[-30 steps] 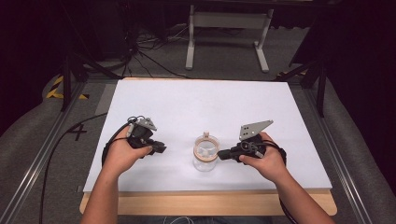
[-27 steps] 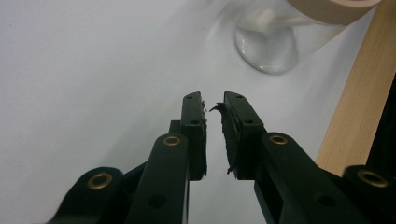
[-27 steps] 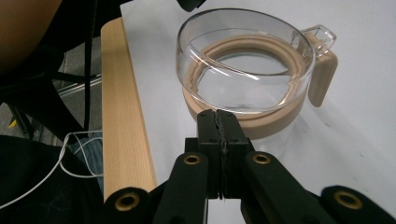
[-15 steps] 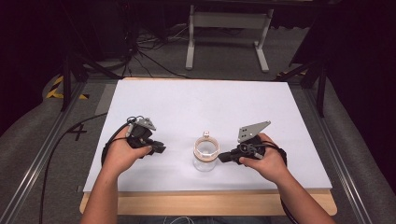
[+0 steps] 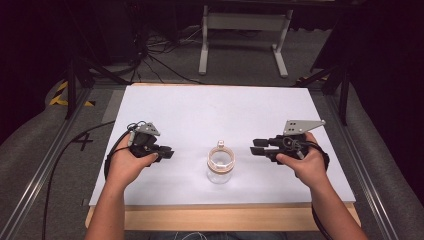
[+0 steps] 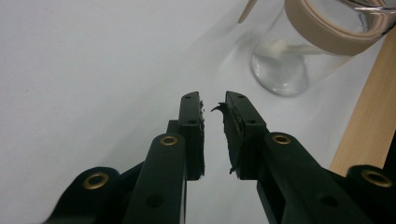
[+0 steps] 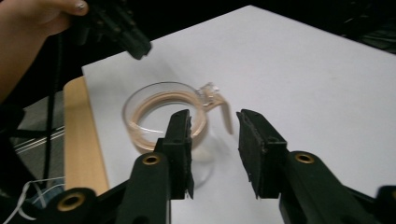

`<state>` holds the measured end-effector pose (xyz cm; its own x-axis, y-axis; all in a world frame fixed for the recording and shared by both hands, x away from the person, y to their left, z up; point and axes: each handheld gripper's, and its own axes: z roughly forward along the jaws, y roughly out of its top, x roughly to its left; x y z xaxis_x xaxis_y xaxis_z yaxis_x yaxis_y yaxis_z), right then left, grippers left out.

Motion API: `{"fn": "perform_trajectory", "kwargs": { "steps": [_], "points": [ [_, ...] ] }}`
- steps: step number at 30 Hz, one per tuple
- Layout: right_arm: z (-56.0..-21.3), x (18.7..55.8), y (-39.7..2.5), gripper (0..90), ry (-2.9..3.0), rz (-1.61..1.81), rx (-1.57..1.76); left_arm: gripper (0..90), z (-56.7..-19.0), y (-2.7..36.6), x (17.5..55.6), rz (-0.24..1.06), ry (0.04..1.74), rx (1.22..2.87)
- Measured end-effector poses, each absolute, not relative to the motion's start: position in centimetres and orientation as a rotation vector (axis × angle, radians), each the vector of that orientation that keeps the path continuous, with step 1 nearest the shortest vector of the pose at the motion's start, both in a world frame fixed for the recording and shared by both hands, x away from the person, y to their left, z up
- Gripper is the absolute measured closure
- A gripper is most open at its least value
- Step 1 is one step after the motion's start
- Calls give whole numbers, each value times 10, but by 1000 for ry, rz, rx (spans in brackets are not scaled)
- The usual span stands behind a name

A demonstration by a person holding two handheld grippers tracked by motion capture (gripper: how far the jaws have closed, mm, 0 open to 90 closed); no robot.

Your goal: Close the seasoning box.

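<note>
A clear glass jar [image 5: 220, 165] with a tan band round its open mouth and a small clasp stands upright near the table's front middle. My left gripper [image 5: 167, 153] is held to its left, pointing at it, jaws parted by a narrow gap with nothing between them [image 6: 214, 105]. The jar [image 6: 299, 51] is ahead and to the right in the left gripper view. My right gripper [image 5: 256, 146] hovers to the jar's right, open and empty [image 7: 215, 126], a short gap away. The jar [image 7: 154, 121] lies just beyond its left jaw.
A white sheet [image 5: 220, 115] covers the table, with a bare wooden strip [image 5: 220, 217] along the front edge. Metal rails and cables run over the dark floor on both sides. A white stand [image 5: 245, 30] is behind the table.
My right gripper has drawn back to the right, away from the jar. The jar and my left gripper have stayed put.
</note>
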<state>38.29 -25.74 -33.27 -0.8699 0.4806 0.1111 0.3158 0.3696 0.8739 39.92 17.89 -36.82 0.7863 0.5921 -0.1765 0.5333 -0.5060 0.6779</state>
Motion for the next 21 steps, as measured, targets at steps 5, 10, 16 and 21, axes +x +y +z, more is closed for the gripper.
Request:
{"fn": "perform_trajectory", "kwargs": {
  "steps": [5, 10, 16, 21],
  "points": [
    [-333, 393, -280, 577, 2416, 1486, 801, 751, -370, 184, 400, 108, 856, 2217],
    [-339, 402, -302, 537, 2373, 1424, 865, 730, -375, 189, 403, 120, 890, 2200],
    [-347, 411, -323, 520, 2316, 1388, 934, 714, -382, 193, 408, 131, 912, 2193],
    [-361, 421, -339, 519, 2309, 1281, 972, 691, -389, 194, 411, 137, 943, 2191]
  ]
}}
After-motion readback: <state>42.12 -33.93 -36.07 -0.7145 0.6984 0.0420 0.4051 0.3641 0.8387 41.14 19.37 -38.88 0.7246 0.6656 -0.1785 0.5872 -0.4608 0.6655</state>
